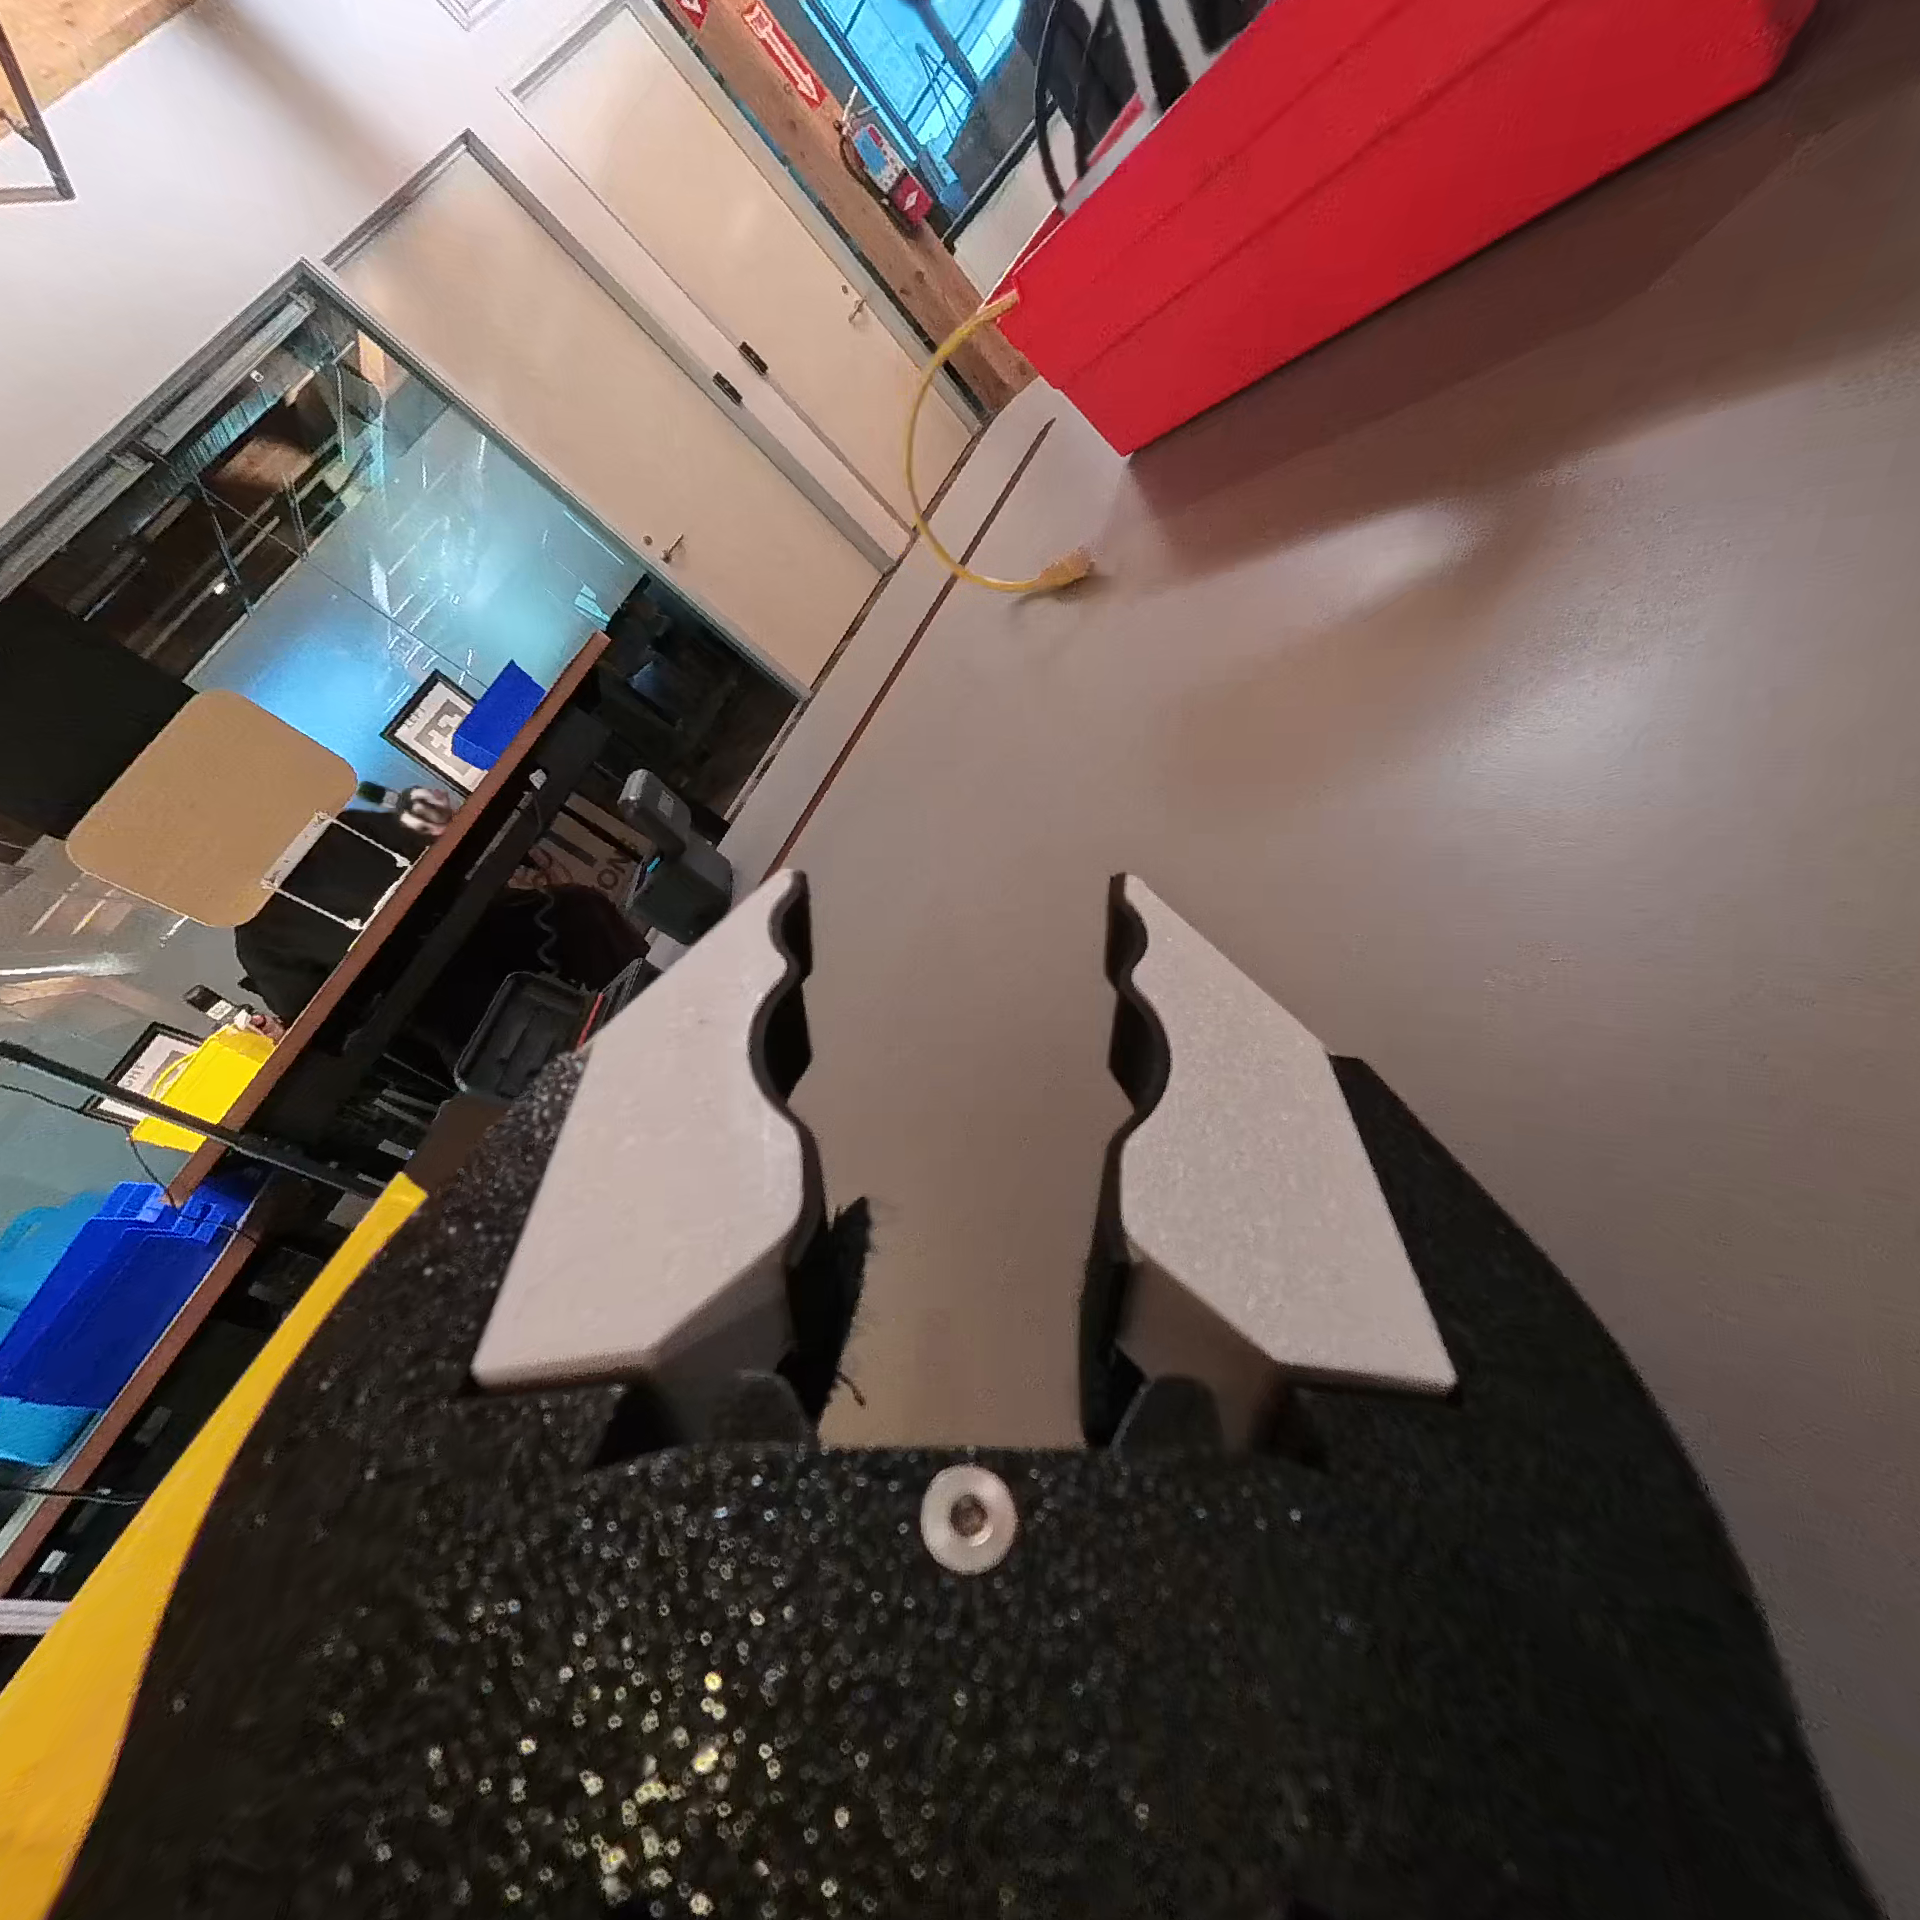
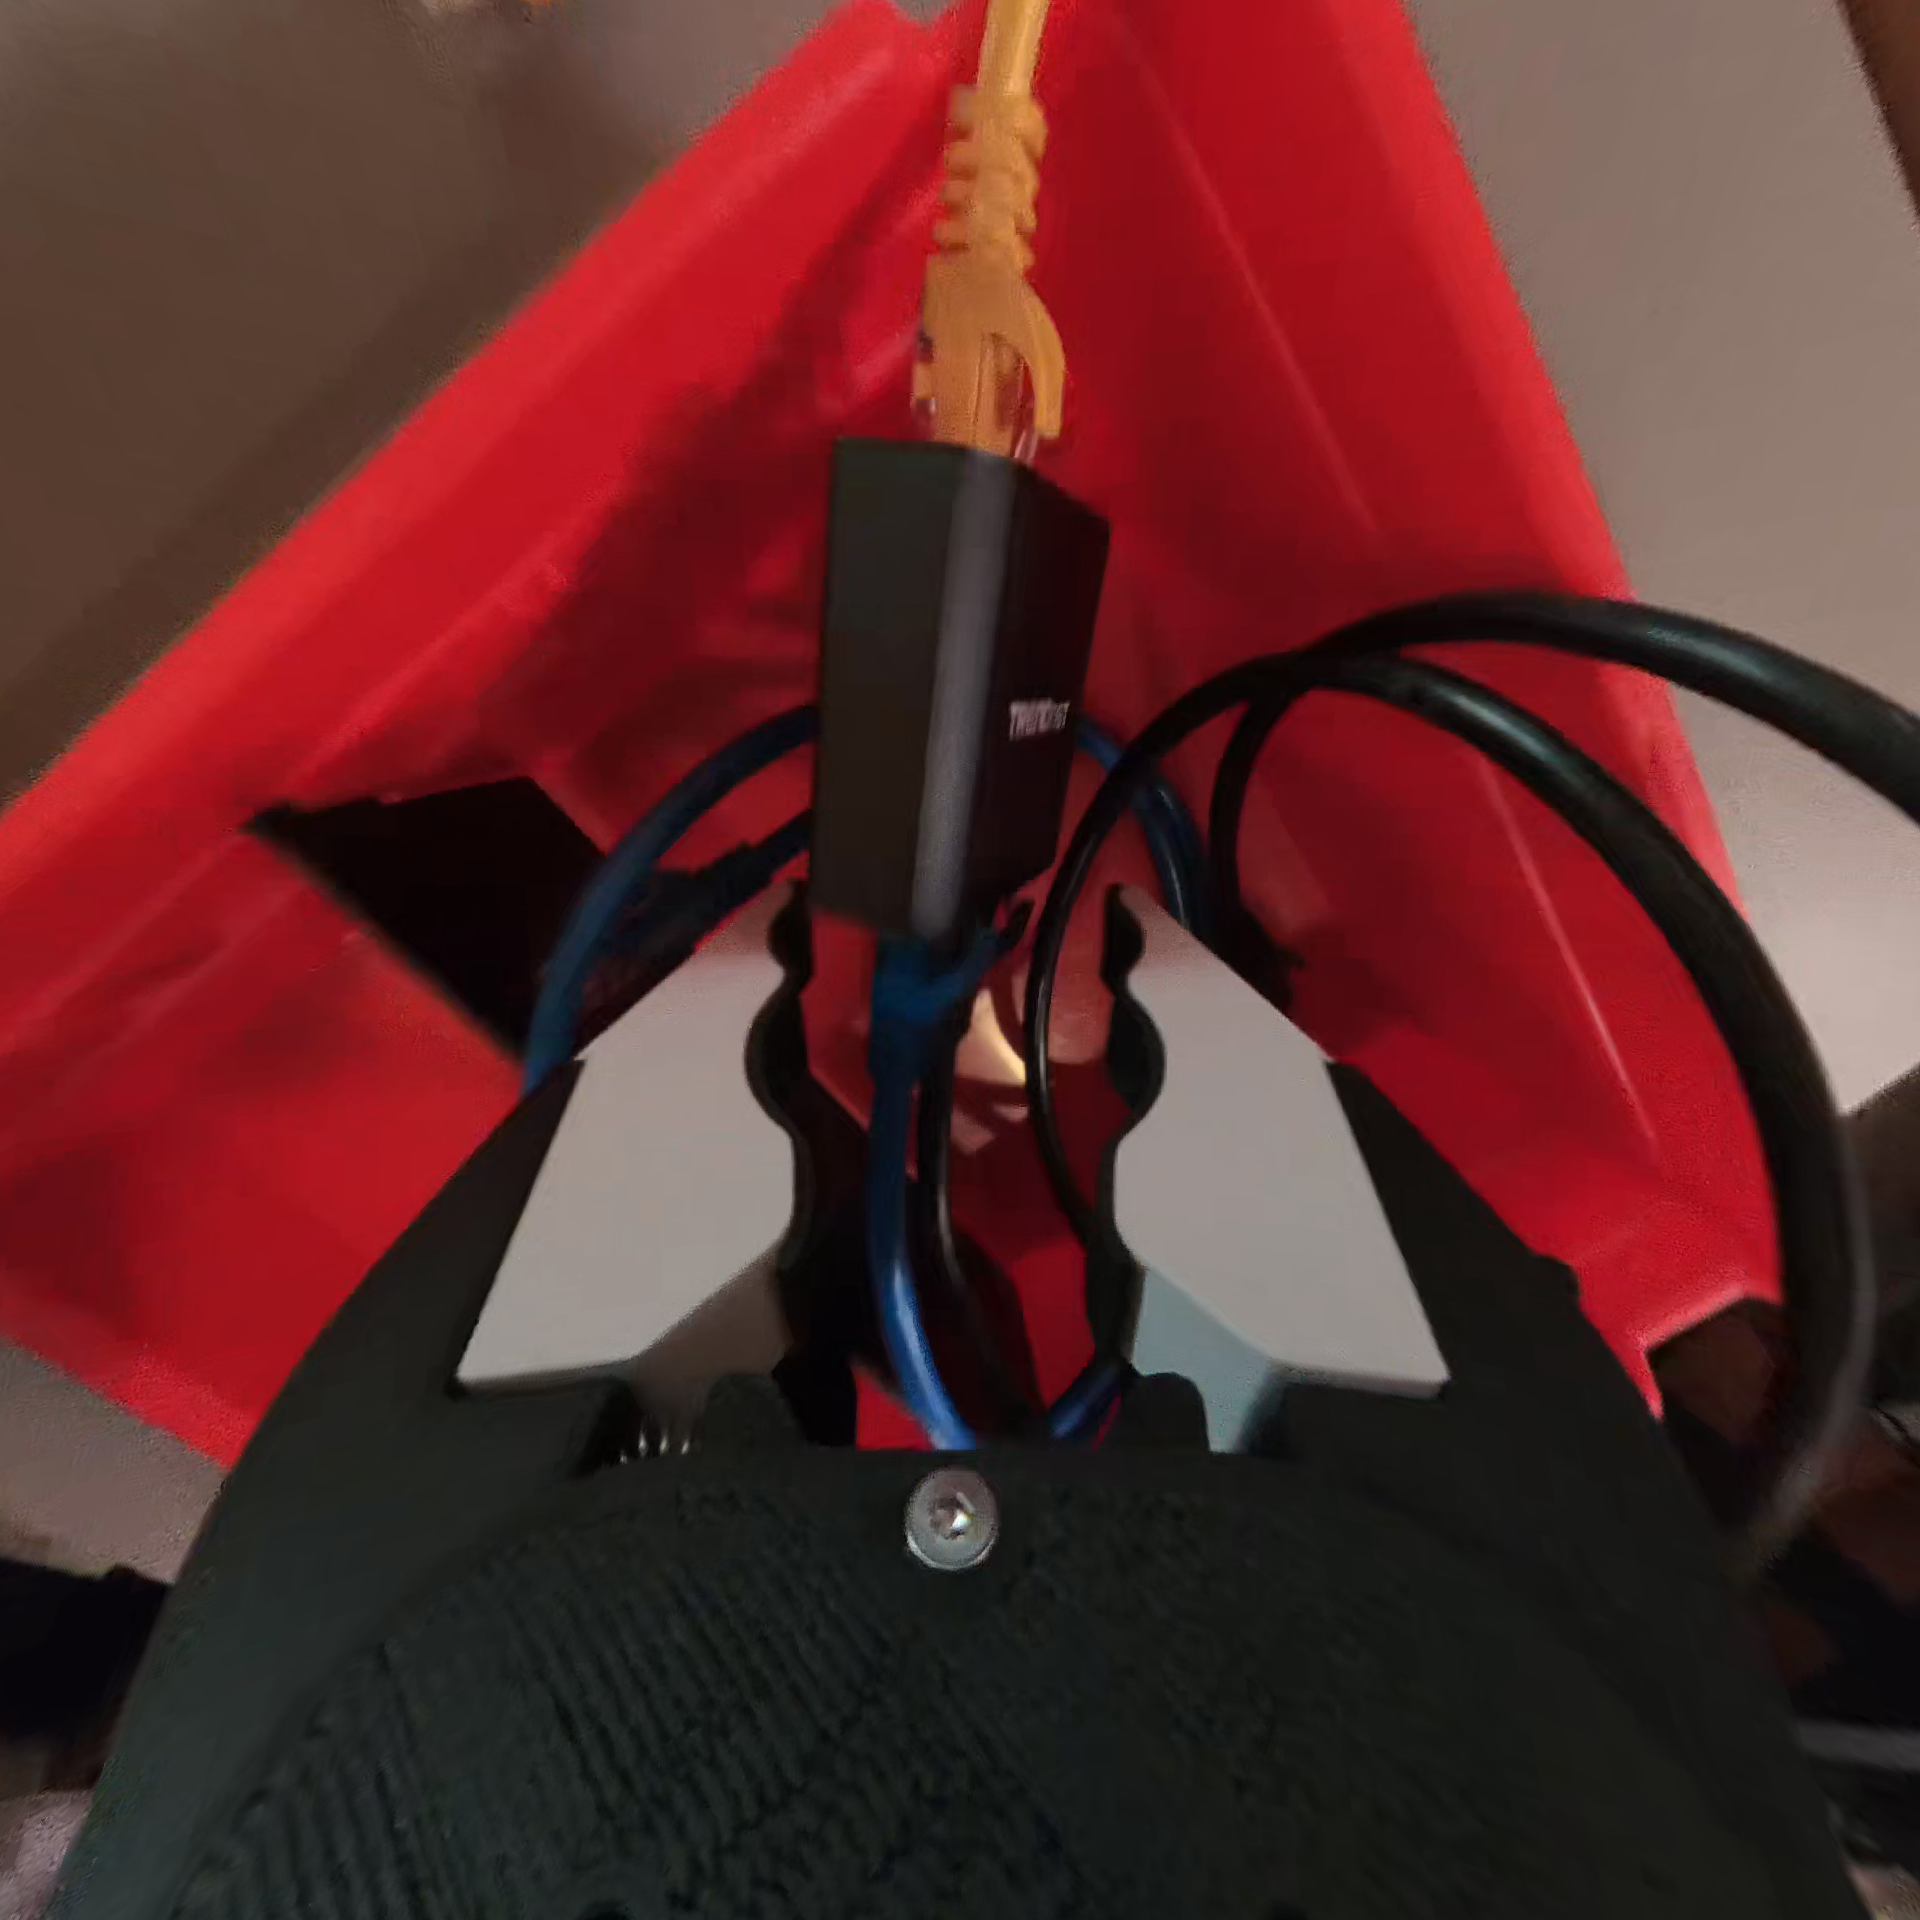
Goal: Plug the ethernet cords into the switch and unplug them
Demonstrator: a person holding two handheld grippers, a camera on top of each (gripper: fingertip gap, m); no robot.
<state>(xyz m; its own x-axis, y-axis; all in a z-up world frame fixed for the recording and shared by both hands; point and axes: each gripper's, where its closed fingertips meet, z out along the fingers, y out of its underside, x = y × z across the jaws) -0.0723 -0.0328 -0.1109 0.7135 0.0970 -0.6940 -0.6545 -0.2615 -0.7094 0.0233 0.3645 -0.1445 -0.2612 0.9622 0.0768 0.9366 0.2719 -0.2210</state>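
left gripper: fingers spread wide apart, wavy inner pads facing each other across a clear gap, nothing between them. body tilted, tips low and pointing forward. black housing with a screw head just behind the fingers.

right gripper: fingers also parted, tips not pressing on anything; whether anything touches the pads cannot be told through the blur. black housing, screw just behind the gap.
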